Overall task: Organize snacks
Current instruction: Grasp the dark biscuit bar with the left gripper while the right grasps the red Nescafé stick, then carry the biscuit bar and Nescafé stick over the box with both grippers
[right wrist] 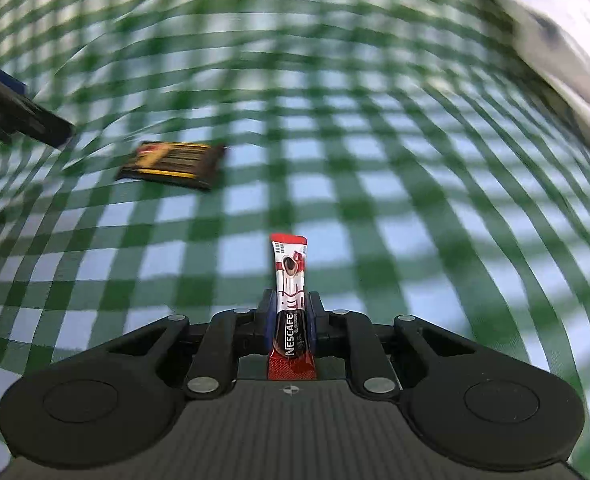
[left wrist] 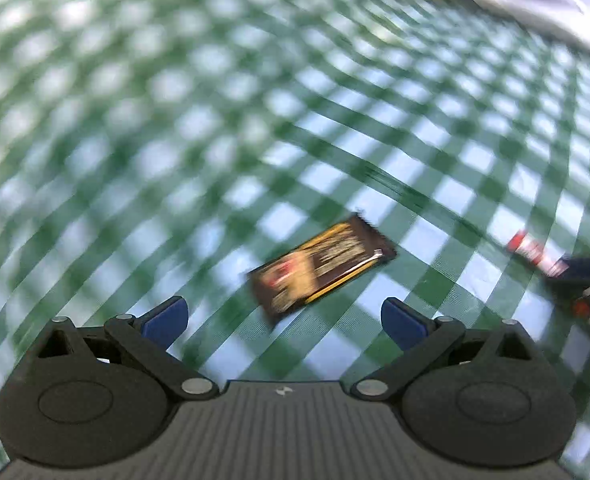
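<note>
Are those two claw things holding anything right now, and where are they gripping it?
The right gripper pinches a Nescafé coffee stick around its middle. The left gripper holds nothing; its jaws are open above a dark snack bar.

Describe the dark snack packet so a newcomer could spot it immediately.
On the green-and-white checked tablecloth, look just ahead of the open left gripper. The flat dark brown packet with yellow edging lies there loose, unlike the slim red-and-white Nescafe stick, which the right gripper holds.
</note>
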A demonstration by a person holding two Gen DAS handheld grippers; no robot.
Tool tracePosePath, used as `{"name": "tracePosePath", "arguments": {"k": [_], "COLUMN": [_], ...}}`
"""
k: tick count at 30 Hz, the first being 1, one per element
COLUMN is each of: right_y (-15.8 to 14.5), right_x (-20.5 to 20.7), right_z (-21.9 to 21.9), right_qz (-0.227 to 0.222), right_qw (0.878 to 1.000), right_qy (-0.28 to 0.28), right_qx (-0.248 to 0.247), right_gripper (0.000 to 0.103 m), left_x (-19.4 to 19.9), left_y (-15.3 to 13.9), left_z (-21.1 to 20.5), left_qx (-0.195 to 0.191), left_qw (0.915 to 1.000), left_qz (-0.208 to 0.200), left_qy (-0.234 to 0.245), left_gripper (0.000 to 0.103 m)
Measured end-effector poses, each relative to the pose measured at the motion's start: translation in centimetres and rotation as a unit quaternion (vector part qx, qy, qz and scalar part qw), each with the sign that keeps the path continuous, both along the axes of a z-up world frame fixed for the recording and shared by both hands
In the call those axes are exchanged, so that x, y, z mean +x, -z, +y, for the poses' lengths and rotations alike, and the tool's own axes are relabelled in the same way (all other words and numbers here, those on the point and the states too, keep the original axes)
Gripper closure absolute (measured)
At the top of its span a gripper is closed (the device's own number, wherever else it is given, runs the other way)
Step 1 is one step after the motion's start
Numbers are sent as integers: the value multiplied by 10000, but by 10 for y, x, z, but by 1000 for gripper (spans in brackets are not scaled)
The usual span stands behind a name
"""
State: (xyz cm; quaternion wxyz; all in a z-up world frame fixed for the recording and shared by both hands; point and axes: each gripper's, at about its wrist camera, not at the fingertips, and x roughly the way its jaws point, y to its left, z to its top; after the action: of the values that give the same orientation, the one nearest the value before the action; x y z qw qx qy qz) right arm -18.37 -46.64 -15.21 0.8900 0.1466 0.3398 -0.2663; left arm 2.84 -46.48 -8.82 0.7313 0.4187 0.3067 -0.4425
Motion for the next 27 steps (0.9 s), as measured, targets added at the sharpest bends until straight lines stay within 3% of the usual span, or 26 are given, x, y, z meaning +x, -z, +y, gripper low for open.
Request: {"name": "tracePosePath", "arguments": {"k": [6, 9, 10, 11, 12, 14, 19, 27], "right_y": [7, 10, 11, 11, 10, 10, -2, -52], "right_x": [-19, -12, -11, -14, -16, -17, -32, -62], "right_z": [-5, -4, -4, -5, -5, -2, 4, 43], "right_qz": [-225, -242, -247, -260, -267, -256, -256, -662], "right_qw": [9982, 9983, 9983, 9982, 9982, 9984, 9978, 9949], "right_qy": [469, 468, 460, 463, 463, 461, 511, 611], "right_qx": [311, 259, 253, 261, 264, 214, 322, 455], "right_gripper": [86, 86, 86, 86, 86, 86, 90, 90], "left_x": [25, 41, 46, 48, 49, 44, 35, -23], "left_y": [54, 56, 56, 54, 49, 41, 8, -81], "left_z": [-54, -60, -59, -57, -52, -43, -3, 99], "left_qx": [827, 774, 752, 671, 555, 461, -84, -880], "left_qw": [9947, 9938, 9927, 9913, 9899, 9903, 9831, 9743], "left_qz": [324, 756, 938, 1131, 1303, 1295, 1707, 1697], "left_qy": [513, 262, 73, -15, -101, -191, -654, -1195], "left_gripper": [0, 1, 5, 22, 44, 62, 64, 64]}}
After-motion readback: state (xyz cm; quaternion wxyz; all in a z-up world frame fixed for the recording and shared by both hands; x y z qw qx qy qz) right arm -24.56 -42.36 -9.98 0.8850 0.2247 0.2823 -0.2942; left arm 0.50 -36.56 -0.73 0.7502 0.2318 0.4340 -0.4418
